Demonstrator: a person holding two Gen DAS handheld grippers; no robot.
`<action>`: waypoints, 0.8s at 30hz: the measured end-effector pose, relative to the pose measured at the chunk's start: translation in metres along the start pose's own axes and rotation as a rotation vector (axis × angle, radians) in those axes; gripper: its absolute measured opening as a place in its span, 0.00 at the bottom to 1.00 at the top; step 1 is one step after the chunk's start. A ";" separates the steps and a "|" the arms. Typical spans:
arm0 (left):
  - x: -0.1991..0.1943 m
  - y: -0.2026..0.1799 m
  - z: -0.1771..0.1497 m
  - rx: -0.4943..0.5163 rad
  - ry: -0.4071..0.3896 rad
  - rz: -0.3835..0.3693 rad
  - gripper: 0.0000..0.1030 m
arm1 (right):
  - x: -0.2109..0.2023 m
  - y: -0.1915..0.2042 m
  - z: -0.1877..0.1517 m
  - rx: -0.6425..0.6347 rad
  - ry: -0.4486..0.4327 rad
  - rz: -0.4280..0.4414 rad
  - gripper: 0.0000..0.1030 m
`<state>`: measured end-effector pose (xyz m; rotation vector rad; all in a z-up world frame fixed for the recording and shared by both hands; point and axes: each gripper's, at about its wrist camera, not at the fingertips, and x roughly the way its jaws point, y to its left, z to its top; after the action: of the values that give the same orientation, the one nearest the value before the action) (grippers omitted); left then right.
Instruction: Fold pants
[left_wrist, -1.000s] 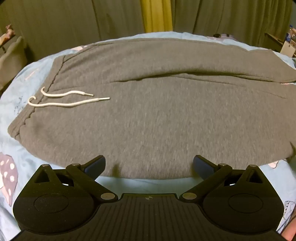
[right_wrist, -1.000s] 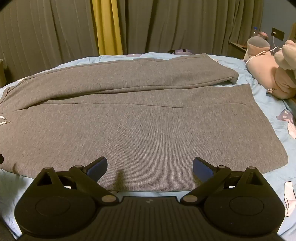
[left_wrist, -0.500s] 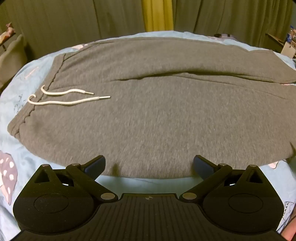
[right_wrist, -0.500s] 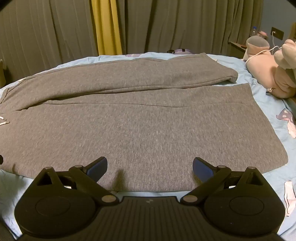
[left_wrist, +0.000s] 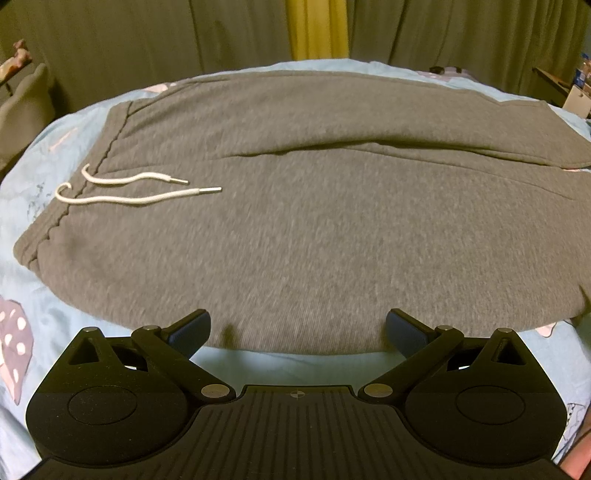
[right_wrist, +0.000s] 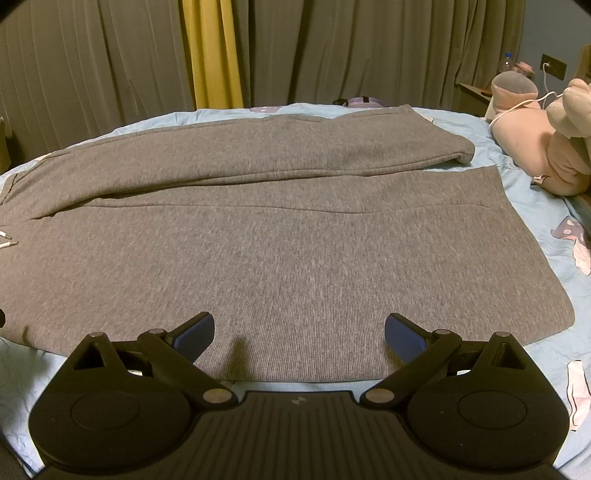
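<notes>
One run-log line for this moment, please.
pants: flat on bed, unfolded | left gripper: open | right gripper: open

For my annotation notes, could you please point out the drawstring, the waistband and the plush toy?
drawstring (left_wrist: 140, 199): left wrist view, middle of the lower white cord.
waistband (left_wrist: 55, 218): left wrist view, gathered left edge of the pants.
plush toy (right_wrist: 532, 144): right wrist view, its pink body.

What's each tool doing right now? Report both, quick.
Left tool: open, holding nothing, at the near edge of the grey pants.
Right tool: open, holding nothing, over the pants' near edge.
</notes>
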<state>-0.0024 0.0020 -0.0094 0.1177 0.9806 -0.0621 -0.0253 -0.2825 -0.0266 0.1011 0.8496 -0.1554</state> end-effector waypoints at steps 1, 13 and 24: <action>0.000 0.000 0.000 -0.001 0.001 0.001 1.00 | 0.000 0.000 0.000 0.000 0.000 0.000 0.96; 0.001 0.000 0.001 -0.006 0.010 -0.002 1.00 | 0.001 -0.001 -0.001 -0.001 0.002 0.000 0.96; 0.001 0.001 0.001 -0.008 0.013 -0.004 1.00 | 0.001 0.000 0.000 -0.002 0.003 0.000 0.96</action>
<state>-0.0010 0.0028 -0.0093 0.1092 0.9945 -0.0611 -0.0246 -0.2825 -0.0278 0.0997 0.8531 -0.1549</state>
